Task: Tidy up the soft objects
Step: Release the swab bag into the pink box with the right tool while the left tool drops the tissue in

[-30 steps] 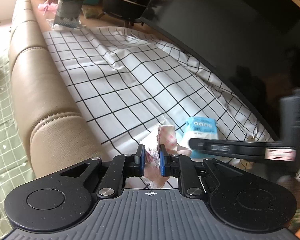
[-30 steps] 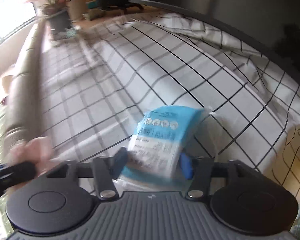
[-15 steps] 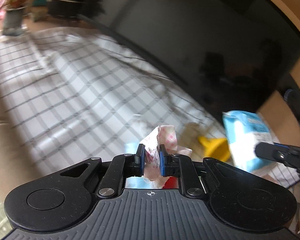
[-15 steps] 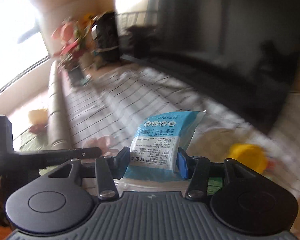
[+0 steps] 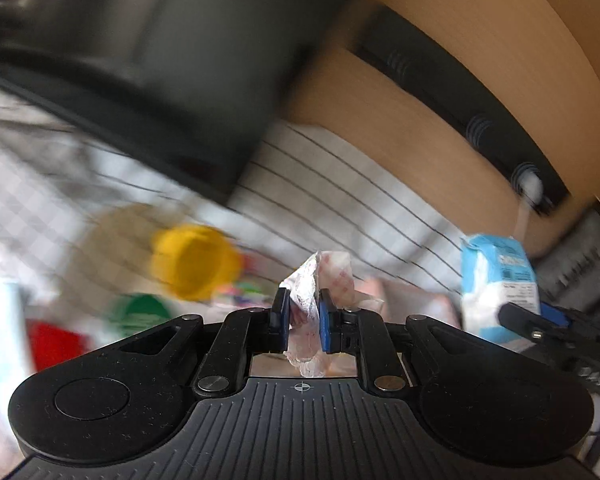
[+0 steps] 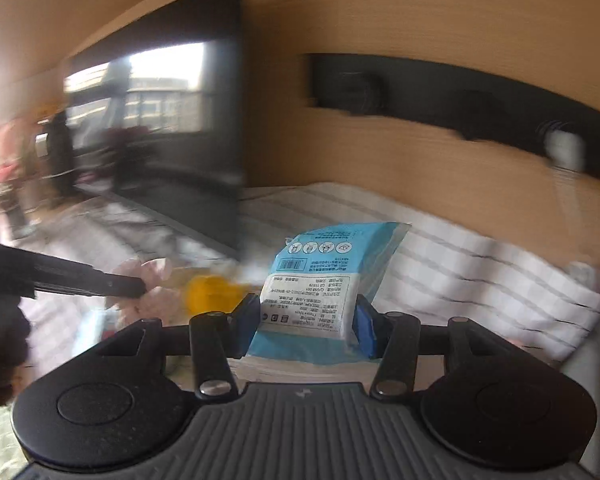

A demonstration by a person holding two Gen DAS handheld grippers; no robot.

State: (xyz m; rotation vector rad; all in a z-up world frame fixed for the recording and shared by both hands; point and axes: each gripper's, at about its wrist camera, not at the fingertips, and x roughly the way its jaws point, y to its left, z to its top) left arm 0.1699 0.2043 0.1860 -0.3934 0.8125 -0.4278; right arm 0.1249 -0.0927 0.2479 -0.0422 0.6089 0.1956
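Observation:
My left gripper [image 5: 303, 322] is shut on a crumpled pink-and-white packet [image 5: 320, 280] and holds it in the air. My right gripper [image 6: 306, 320] is shut on a blue-and-white soft pack [image 6: 324, 280], also held up. The blue pack also shows at the right of the left wrist view [image 5: 496, 280]. The left gripper with its pink packet [image 6: 144, 276] shows at the left of the right wrist view. Both views are blurred by motion.
A white checked cloth [image 5: 360, 208] covers the surface below. On it lie a yellow object [image 5: 194, 266], a green object [image 5: 142, 314] and a red one [image 5: 54, 346], all blurred. A dark screen [image 5: 160, 80] and a wooden wall [image 6: 420, 152] stand behind.
Both grippers have swung to the right with their packs, away from the sofa and plant toward the wooden wall. The blue pack was lifted off the cloth.

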